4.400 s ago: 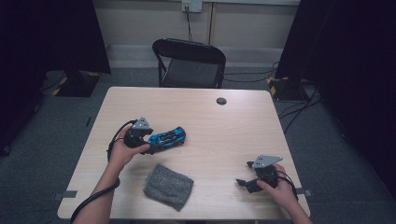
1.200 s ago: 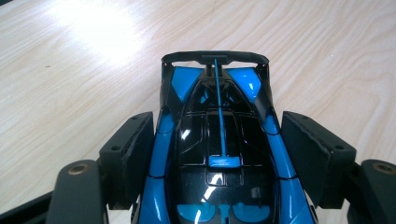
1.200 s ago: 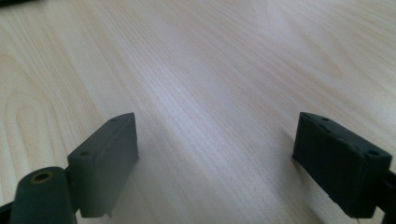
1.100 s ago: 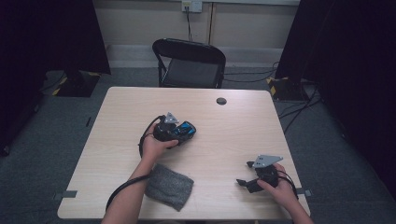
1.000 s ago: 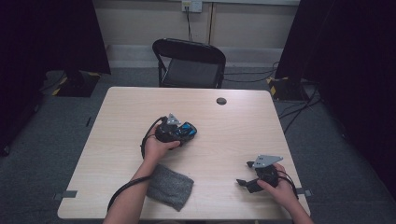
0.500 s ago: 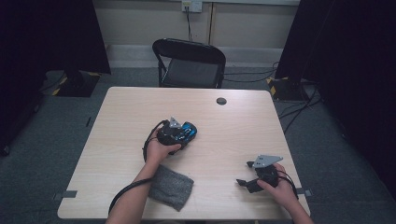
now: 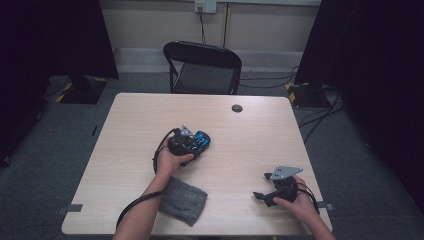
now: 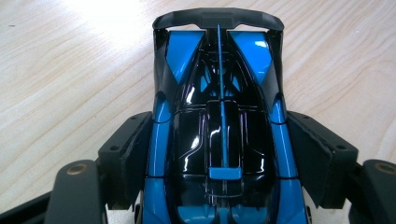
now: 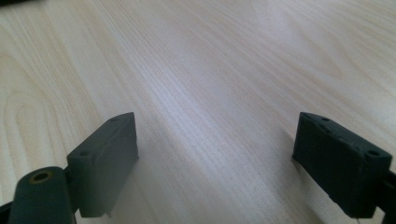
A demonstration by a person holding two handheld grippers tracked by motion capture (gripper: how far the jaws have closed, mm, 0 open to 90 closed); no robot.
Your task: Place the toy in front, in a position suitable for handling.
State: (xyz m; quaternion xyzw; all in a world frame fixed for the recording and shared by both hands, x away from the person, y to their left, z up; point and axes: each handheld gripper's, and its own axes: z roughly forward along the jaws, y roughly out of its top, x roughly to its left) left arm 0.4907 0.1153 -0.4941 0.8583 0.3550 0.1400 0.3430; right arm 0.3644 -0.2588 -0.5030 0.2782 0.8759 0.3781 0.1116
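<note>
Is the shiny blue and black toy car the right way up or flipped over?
Right way up. The blue and black toy car shows its glossy roof and rear wing, on the wooden table between the left gripper jaws.

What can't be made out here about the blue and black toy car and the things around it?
- Blue and black toy car: nose cut off by the left gripper view's bottom edge; in the high view the left gripper covers most of it.
- Small dark round thing on the table: too small to identify.
- Grey cloth: forearm overlaps its left edge.

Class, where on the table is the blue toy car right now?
In the high view the blue toy car sits near the table's middle, between the left gripper's jaws, just beyond the grey cloth.
</note>
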